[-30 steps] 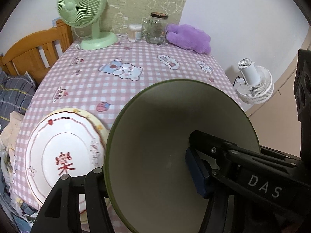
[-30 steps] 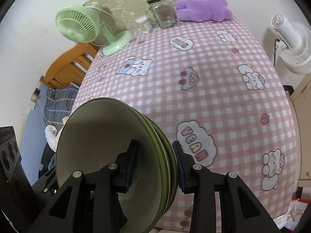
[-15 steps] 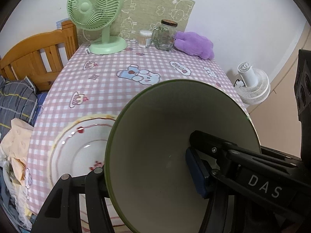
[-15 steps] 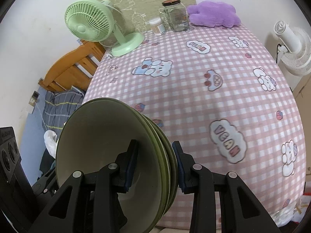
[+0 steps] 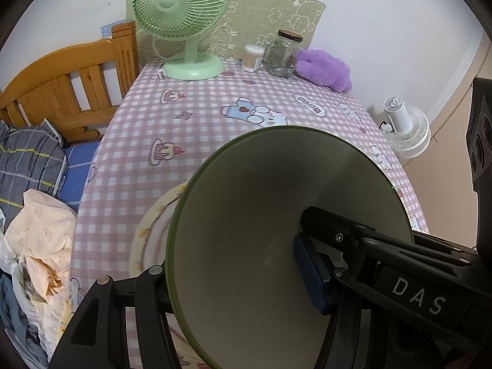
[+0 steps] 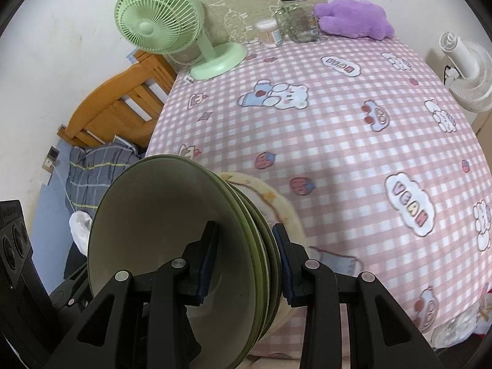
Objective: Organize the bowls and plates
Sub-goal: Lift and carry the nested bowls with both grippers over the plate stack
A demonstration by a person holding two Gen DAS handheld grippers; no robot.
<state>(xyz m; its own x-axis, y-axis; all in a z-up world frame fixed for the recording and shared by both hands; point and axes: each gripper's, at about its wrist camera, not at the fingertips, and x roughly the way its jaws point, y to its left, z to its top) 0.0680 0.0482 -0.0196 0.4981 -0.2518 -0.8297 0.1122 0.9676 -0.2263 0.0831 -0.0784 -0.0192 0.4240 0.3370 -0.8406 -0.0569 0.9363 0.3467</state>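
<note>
- The stack of round olive-green ceramic bowls (image 6: 172,246) is lifted above the near part of the pink checkered tablecloth (image 6: 338,129), standing on edge.
- The right gripper (image 6: 246,261) pinches the stack's rim between its blue pads.
- The left gripper (image 5: 233,279) grips the same bowls, one finger inside, one outside.
- A cream plate with yellow rim (image 6: 276,203) lies on the cloth just behind the stack.
- A green table fan (image 6: 160,18) stands at the far edge.

Upper frame: green fan (image 5: 181,15), swab tub (image 5: 253,57), jar (image 5: 283,53), purple plush (image 5: 326,69) on checked cloth (image 5: 215,129); white fan (image 5: 406,129) right, bed (image 5: 67,77) left.
</note>
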